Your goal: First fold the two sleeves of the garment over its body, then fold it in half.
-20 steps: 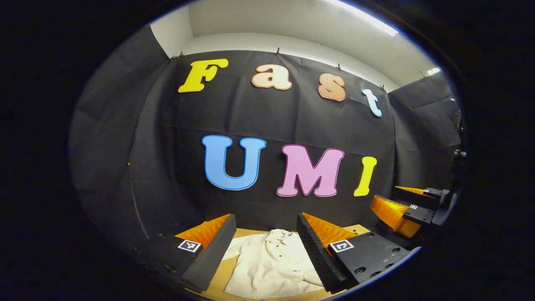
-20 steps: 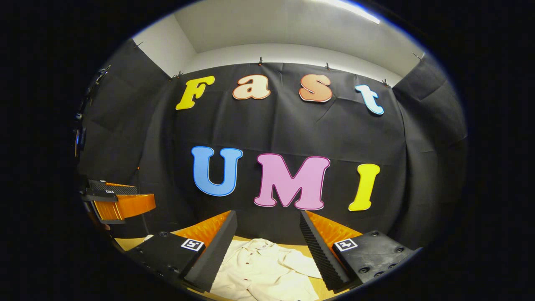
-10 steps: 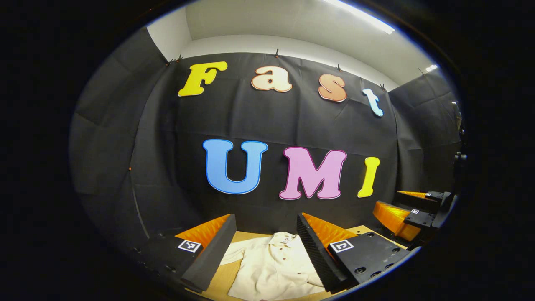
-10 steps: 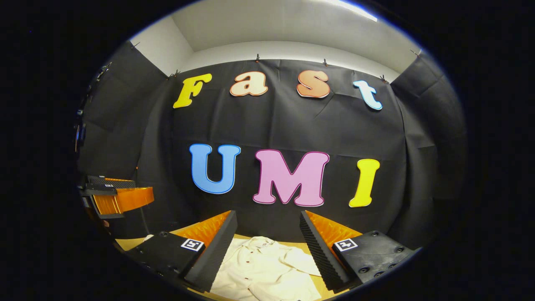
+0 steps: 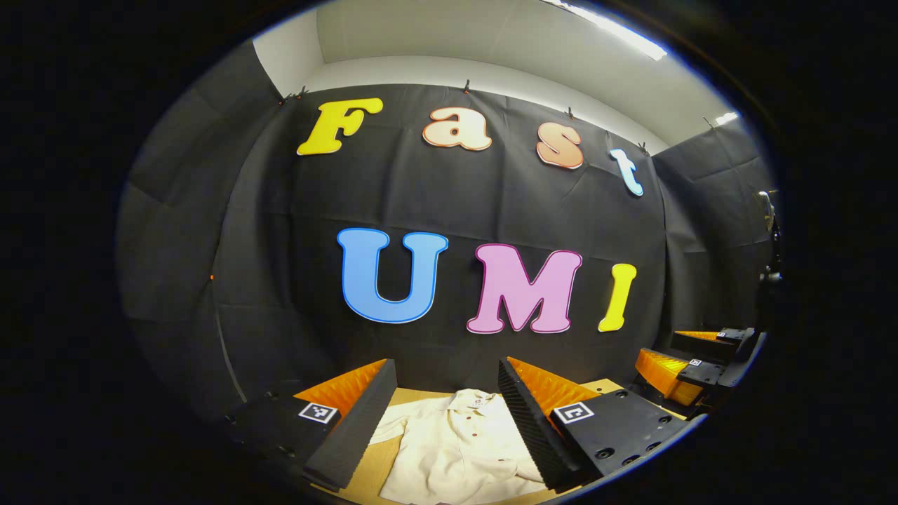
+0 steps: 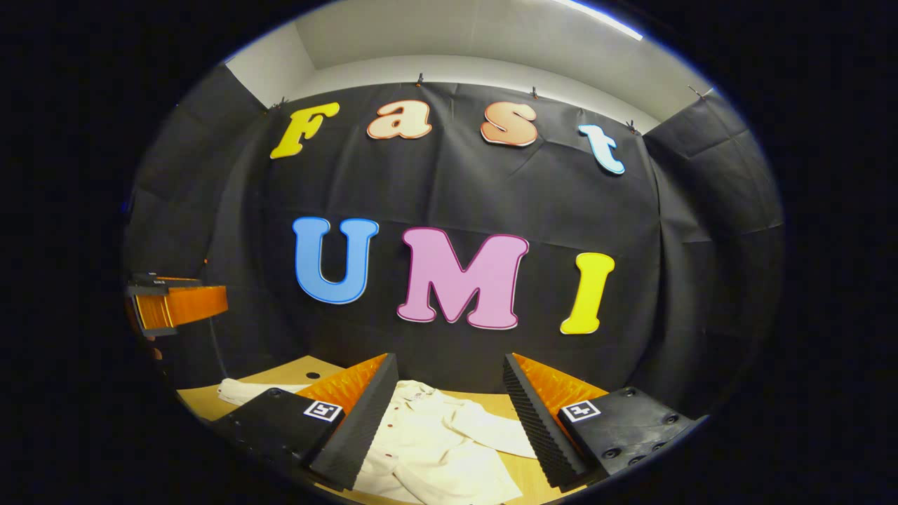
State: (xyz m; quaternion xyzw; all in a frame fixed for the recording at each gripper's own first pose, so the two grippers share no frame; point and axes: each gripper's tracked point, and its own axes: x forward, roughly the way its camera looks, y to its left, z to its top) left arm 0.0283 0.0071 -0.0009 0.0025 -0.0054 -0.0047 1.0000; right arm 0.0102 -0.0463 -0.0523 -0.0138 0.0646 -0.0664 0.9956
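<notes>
Change since earlier frames: more table and more of the shirt's left-hand sleeve are brought into the right gripper view; the left gripper view is barely altered, with the other gripper seen lower at its right edge.
Garment: a cream button shirt (image 5: 459, 449) is laid flat, front up, on the wooden table (image 6: 298, 368), collar toward the booth wall.
Sleeves: one sleeve (image 6: 491, 431) is seen lying across the body in the right gripper view, though whether it is properly folded cannot be told; the other sleeve (image 6: 245, 389) is spread outward on the table, away from the body.
Left gripper (image 5: 445, 393): held above the shirt, jaws parted, nothing between the fingers.
Right gripper (image 6: 449, 393): likewise held above the shirt, jaws spread wide, nothing grasped.
Contact: none is observed; both tools are judged to be clear of the cloth.
Step in hand: judged to be the sleeve-folding stage, at approach, with at least one sleeve not yet laid over the body.
Progress: judged early; the halving fold is not begun.
Next move required: a gripper is to be lowered to the outspread sleeve near its cuff, closed on the cloth alone, then carried inward across the chest and released flat.
Risk noted: thin fabric may be missed against the table, or the layer beneath may be pinched along with it.
</notes>
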